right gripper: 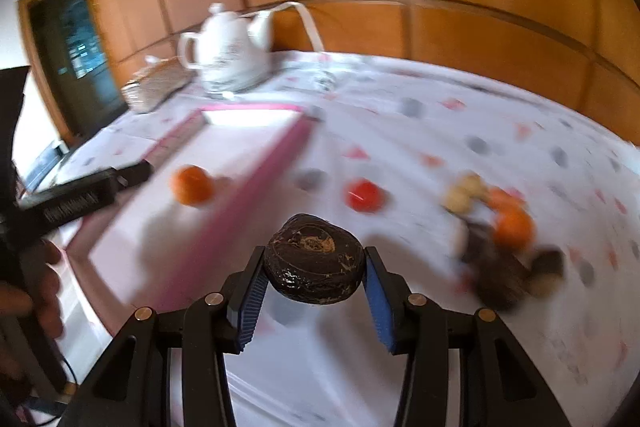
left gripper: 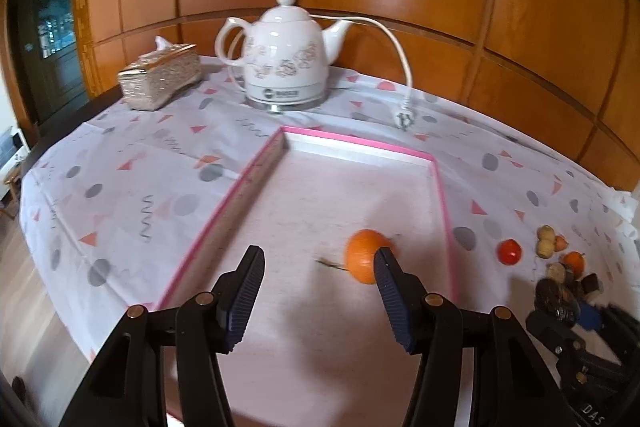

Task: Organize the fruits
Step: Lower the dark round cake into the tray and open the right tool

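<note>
A pink-rimmed tray (left gripper: 256,169) lies on the patterned tablecloth and holds one orange fruit (left gripper: 362,255). My left gripper (left gripper: 320,267) is open and empty above the tray, its right fingertip in front of the orange. My right gripper (right gripper: 314,269) is shut on a dark brown wrinkled fruit (right gripper: 314,263), held above the cloth just right of the tray (right gripper: 256,187). The orange in the tray (right gripper: 191,184) shows there too. A red fruit (right gripper: 362,195) and a blurred heap of small fruits (right gripper: 500,223) lie on the cloth to the right.
A white electric kettle (left gripper: 284,55) with its cord and plug (left gripper: 404,119) stands behind the tray. A glittery tissue box (left gripper: 160,77) sits at the back left. Wood panelling backs the table. The table's edge runs along the left.
</note>
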### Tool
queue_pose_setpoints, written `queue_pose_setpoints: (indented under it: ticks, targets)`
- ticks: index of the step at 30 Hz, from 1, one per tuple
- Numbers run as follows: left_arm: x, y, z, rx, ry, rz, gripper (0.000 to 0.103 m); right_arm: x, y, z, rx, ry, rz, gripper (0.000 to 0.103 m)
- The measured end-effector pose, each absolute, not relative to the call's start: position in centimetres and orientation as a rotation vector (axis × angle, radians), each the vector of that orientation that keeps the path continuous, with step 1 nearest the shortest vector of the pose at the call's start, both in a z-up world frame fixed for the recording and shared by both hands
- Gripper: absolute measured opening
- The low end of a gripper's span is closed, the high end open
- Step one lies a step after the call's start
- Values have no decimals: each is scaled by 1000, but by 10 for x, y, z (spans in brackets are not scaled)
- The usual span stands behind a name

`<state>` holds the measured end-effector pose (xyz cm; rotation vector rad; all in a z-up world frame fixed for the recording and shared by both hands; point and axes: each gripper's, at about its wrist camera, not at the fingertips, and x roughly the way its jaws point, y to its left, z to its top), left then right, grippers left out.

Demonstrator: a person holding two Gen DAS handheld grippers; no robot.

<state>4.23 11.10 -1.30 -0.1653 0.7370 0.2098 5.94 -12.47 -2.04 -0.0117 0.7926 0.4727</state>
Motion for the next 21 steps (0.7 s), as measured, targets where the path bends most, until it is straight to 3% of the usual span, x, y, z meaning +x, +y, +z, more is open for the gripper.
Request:
queue_pose_setpoints:
  ticks: [7,14,18,21]
  targets:
    - [37,126,-15,-176,738,260,58,79,-60,4,4,770,568,47]
    - [33,138,-21,-213,748,290,58,93,-33,-9,48,860,606,49]
    - [32,137,-23,-222,749,289,58,87,-35,-12,60,855,612,58]
    - [31,133,-21,-216,744,280,58,84,-39,-10,67,849,597,58]
